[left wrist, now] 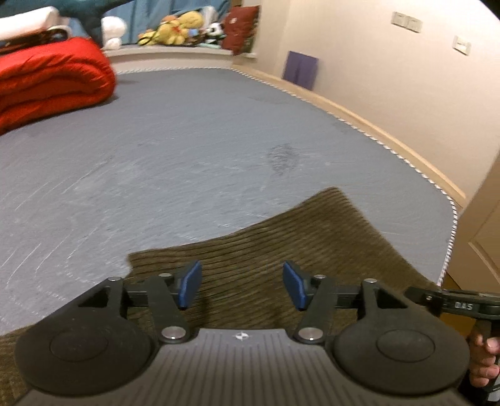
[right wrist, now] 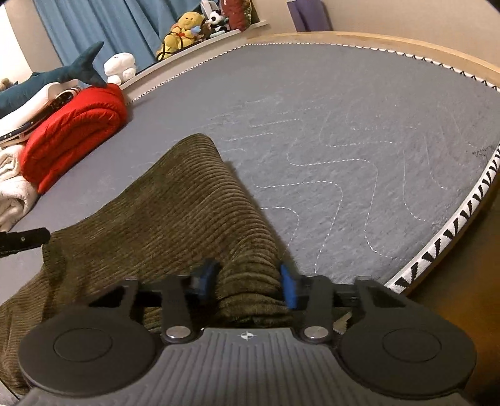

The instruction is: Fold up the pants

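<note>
Olive-green corduroy pants (left wrist: pixel 281 237) lie on a grey quilted mattress (left wrist: pixel 175 150) near its front edge. My left gripper (left wrist: pixel 242 285) is open, its blue pads wide apart just above the cloth, holding nothing. In the right wrist view the pants (right wrist: pixel 175 206) stretch away to the upper left. My right gripper (right wrist: pixel 248 285) stands with a bunched fold of the pants between its blue pads; the jaws are fairly wide, pressing the fold from both sides. The other gripper's black tip (right wrist: pixel 25 240) shows at the left edge.
A folded red quilt (left wrist: pixel 53 81) lies at the mattress's far left, with white bedding (right wrist: pixel 12 187) beside it. Plush toys (left wrist: pixel 178 28) sit on the far ledge. The wooden bed frame (left wrist: pixel 390 131) and wall run along the right. The mattress edge (right wrist: pixel 453 231) is close on the right.
</note>
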A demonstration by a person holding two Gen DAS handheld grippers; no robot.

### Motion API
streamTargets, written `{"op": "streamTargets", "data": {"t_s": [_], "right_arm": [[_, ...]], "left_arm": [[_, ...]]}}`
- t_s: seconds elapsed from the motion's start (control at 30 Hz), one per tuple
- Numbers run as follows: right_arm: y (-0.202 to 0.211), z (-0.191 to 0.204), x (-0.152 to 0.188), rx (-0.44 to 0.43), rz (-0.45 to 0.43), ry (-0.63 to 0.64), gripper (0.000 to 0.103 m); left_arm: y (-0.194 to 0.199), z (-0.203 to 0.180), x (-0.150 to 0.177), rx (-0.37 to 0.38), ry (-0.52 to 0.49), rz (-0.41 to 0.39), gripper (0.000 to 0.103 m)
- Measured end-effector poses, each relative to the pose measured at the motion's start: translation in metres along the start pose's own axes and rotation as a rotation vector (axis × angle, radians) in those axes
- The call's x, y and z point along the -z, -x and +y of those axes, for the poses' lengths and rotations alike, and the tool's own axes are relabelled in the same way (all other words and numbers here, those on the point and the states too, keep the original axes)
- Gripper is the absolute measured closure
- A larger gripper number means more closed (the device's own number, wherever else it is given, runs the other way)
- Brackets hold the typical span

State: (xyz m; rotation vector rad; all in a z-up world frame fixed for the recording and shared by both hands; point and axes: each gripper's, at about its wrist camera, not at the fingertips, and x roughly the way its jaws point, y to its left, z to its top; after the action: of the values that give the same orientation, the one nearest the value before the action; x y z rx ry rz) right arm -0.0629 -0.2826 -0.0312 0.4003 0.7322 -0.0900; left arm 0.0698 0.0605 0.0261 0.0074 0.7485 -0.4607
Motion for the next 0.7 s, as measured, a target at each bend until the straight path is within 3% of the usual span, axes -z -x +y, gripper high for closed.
{"op": "streamTargets", "data": {"t_s": [0.1, 0.2, 0.3, 0.37, 0.43, 0.5, 0.53, 0.57, 0.63, 0.7], "right_arm": [[0.01, 0.015, 0.005, 0.014, -0.05, 0.093, 0.075], [0.037, 0.062, 0.023, 0.059, -0.226, 0.403, 0.077], [0.07, 0.11, 0.055, -0.001, -0.395, 0.692, 0.077], [0.081, 0.134, 0.081, -0.024, -0.462, 0.832, 0.077], [0.086, 0.153, 0.109, -0.049, -0.503, 0.959, 0.077], [0.089, 0.167, 0.133, -0.067, -0.534, 1.066, 0.077], [0.089, 0.172, 0.142, -0.076, -0.547, 1.108, 0.077], [0.09, 0.177, 0.149, -0.084, -0.556, 1.135, 0.077], [0.091, 0.184, 0.156, -0.094, -0.563, 1.16, 0.077], [0.091, 0.192, 0.157, -0.119, -0.542, 1.152, 0.074]], "left_arm": [[0.003, -0.014, -0.003, 0.068, 0.005, -0.009, 0.026], [0.009, -0.022, -0.01, 0.189, 0.068, -0.016, 0.019], [0.013, -0.029, -0.017, 0.326, 0.14, -0.004, 0.015], [0.012, -0.033, -0.019, 0.392, 0.164, 0.015, 0.005], [0.012, -0.037, -0.018, 0.375, 0.152, 0.021, 0.004], [0.012, -0.038, -0.016, 0.306, 0.116, 0.035, 0.005], [0.011, -0.036, -0.014, 0.251, 0.104, 0.047, 0.014], [0.01, -0.033, -0.011, 0.199, 0.099, 0.065, 0.047], [0.007, -0.021, -0.004, 0.13, 0.097, 0.12, 0.074], [0.011, -0.004, 0.003, 0.117, 0.125, 0.132, 0.08]]}}
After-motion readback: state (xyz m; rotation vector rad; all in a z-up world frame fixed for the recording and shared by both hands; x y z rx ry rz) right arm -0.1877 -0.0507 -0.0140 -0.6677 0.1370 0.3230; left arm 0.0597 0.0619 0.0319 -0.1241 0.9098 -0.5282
